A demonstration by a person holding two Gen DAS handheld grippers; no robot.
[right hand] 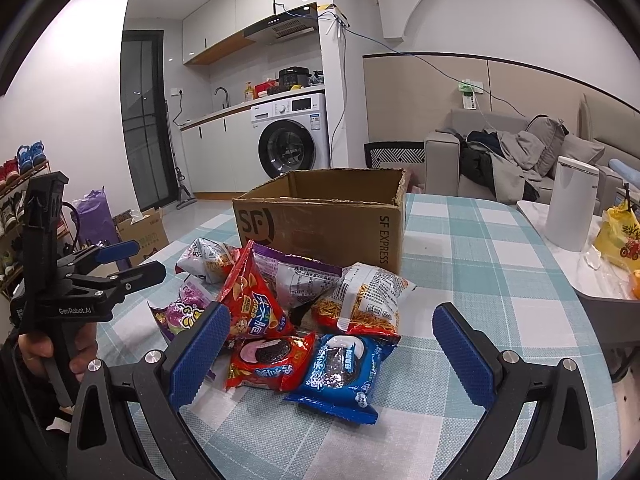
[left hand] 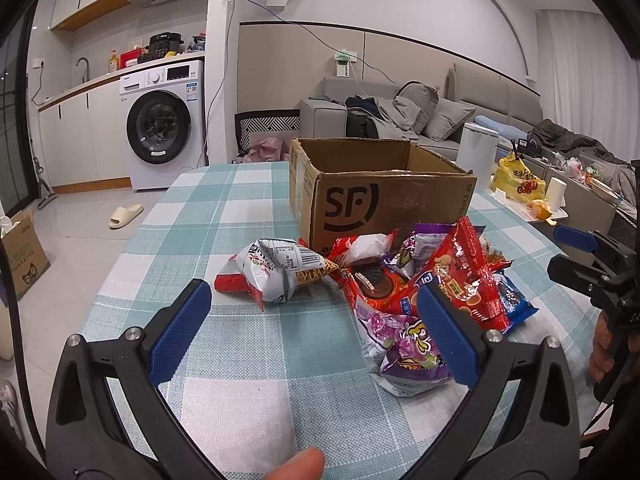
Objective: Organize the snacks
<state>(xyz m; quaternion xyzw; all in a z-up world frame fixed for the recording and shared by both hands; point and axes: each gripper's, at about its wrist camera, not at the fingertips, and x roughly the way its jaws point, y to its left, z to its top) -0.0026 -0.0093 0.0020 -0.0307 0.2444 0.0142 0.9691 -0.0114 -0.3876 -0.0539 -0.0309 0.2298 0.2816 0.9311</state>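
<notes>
A pile of snack packets lies on the checked tablecloth in front of an open cardboard SF box (left hand: 384, 204) (right hand: 320, 224). In the left wrist view a white-red noodle packet (left hand: 276, 272) lies left of the pile, with a red chip bag (left hand: 460, 272) and a purple bag (left hand: 404, 352). In the right wrist view I see a blue cookie packet (right hand: 340, 372), a red cookie packet (right hand: 268, 360), a red chip bag (right hand: 252, 300) and a noodle packet (right hand: 364, 300). My left gripper (left hand: 312, 324) is open and empty, near the purple bag. My right gripper (right hand: 332, 344) is open and empty, over the cookie packets.
The table (left hand: 224, 208) carries a white canister (right hand: 570, 204) and a yellow bag (right hand: 620, 236) at the right. A sofa (left hand: 400, 116) stands behind, a washing machine (left hand: 164, 124) to the left. The left gripper also shows in the right wrist view (right hand: 136, 260).
</notes>
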